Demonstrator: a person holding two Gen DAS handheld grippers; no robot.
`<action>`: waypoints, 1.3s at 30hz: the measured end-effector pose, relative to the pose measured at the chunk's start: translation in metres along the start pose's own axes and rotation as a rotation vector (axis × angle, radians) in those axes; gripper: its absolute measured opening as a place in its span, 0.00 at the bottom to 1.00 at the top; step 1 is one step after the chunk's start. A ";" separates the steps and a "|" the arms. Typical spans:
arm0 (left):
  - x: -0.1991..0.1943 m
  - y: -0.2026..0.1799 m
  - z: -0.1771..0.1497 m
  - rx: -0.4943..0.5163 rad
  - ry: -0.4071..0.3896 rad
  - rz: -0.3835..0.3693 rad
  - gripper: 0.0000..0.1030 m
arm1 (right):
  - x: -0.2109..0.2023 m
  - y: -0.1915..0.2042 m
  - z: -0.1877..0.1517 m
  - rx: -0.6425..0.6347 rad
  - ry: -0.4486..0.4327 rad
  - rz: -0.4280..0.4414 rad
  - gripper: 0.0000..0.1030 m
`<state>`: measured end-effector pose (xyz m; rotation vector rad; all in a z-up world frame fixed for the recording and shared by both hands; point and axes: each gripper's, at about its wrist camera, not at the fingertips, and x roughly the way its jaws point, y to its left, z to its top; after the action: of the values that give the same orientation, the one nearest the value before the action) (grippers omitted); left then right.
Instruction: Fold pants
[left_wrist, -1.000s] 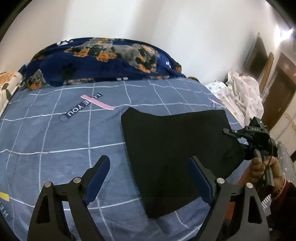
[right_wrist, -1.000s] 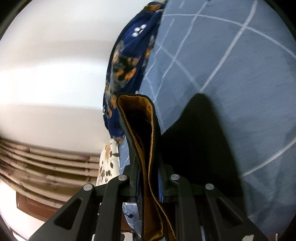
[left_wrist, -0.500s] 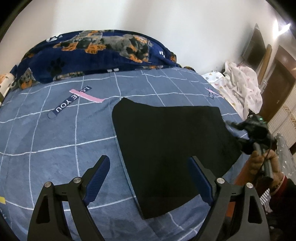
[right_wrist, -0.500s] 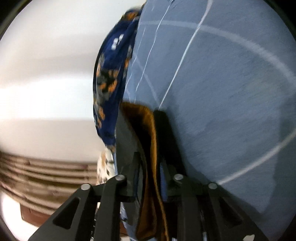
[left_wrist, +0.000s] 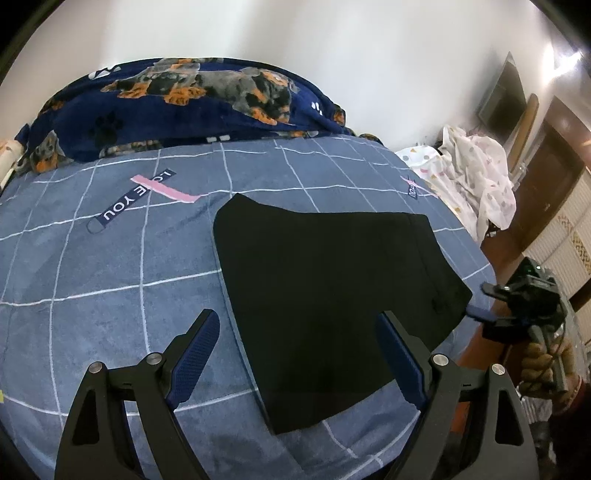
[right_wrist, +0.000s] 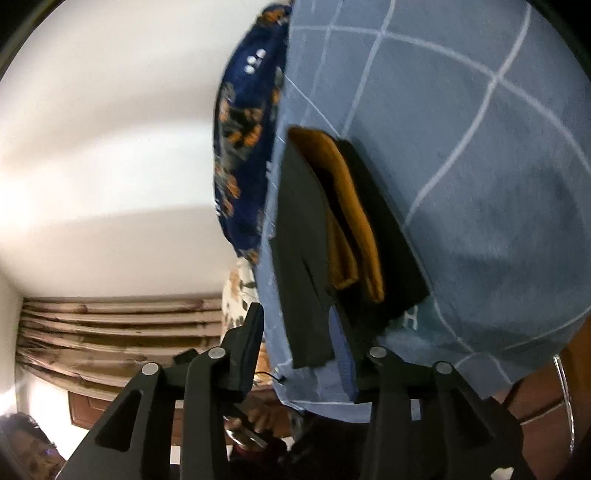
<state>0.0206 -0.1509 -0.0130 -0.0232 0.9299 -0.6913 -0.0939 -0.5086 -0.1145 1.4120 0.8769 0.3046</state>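
On the blue checked bedspread (left_wrist: 110, 266) your black pants (left_wrist: 332, 295) lie folded flat, orange lining (right_wrist: 351, 221) showing at the edge. Your left gripper (left_wrist: 299, 350) hovers near them, jaws wide apart, empty. Your right gripper (right_wrist: 314, 332) sits at their right edge, jaws apart. A fabric tag (left_wrist: 133, 201) reads "LOVE YOU".

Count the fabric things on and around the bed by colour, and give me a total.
Black: 1, the folded pants
Grey-blue with a white grid: 1, the bed sheet
Navy with a dog print: 1, the blanket
White with pastel dots: 1, the crumpled cloth
Total: 4
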 end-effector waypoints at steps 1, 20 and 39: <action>-0.001 0.000 0.000 0.001 0.000 0.000 0.84 | 0.004 -0.003 0.001 0.009 -0.004 -0.012 0.37; 0.001 -0.002 -0.005 -0.010 0.022 -0.007 0.84 | -0.010 0.023 -0.014 -0.135 -0.106 -0.135 0.12; 0.044 0.002 -0.028 -0.005 0.147 0.002 0.84 | -0.004 -0.007 -0.012 -0.066 -0.064 -0.225 0.19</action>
<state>0.0192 -0.1661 -0.0628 0.0246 1.0729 -0.6962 -0.1074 -0.5041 -0.1189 1.2423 0.9543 0.1162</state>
